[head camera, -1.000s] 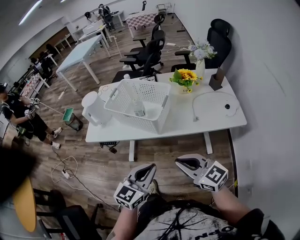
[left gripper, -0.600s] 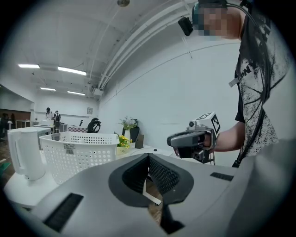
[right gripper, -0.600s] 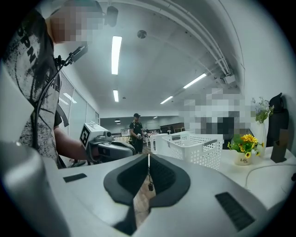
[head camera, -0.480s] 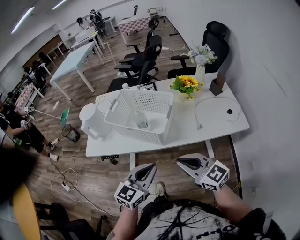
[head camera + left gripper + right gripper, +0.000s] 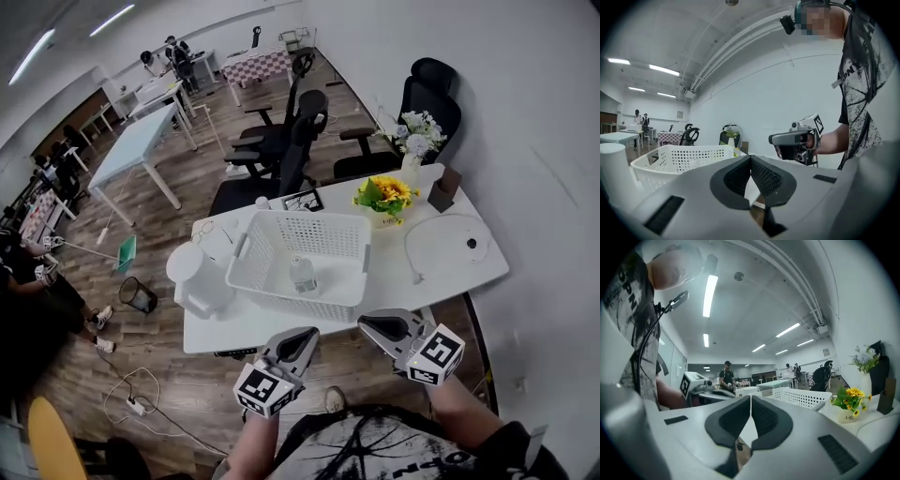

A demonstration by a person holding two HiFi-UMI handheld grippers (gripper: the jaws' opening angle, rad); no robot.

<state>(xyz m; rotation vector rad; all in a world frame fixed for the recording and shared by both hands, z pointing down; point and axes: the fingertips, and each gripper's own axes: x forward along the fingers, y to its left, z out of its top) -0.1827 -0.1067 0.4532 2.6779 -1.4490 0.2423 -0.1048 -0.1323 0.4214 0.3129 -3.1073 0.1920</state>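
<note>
My left gripper [image 5: 302,339] and right gripper [image 5: 371,324] hover side by side just short of the near edge of a white table [image 5: 450,267], both shut with nothing between the jaws. In the left gripper view the left gripper [image 5: 750,158] points toward a white perforated basket [image 5: 679,158], with the right gripper's body at the right. In the right gripper view the right gripper [image 5: 750,397] faces the same basket [image 5: 805,398]. The basket [image 5: 309,267] holds a small clear bottle [image 5: 302,276]. A white kettle [image 5: 196,280] stands left of the basket.
A pot of sunflowers [image 5: 384,198], a vase of pale flowers [image 5: 413,141], a dark stand [image 5: 441,190] and a white cable with a round puck [image 5: 471,244] sit on the table's right half. Black office chairs [image 5: 281,155] stand behind it. A white wall runs along the right.
The view has advanced toward the table: basket and kettle now lie closer below both grippers. Both grippers stayed shut and side by side.
</note>
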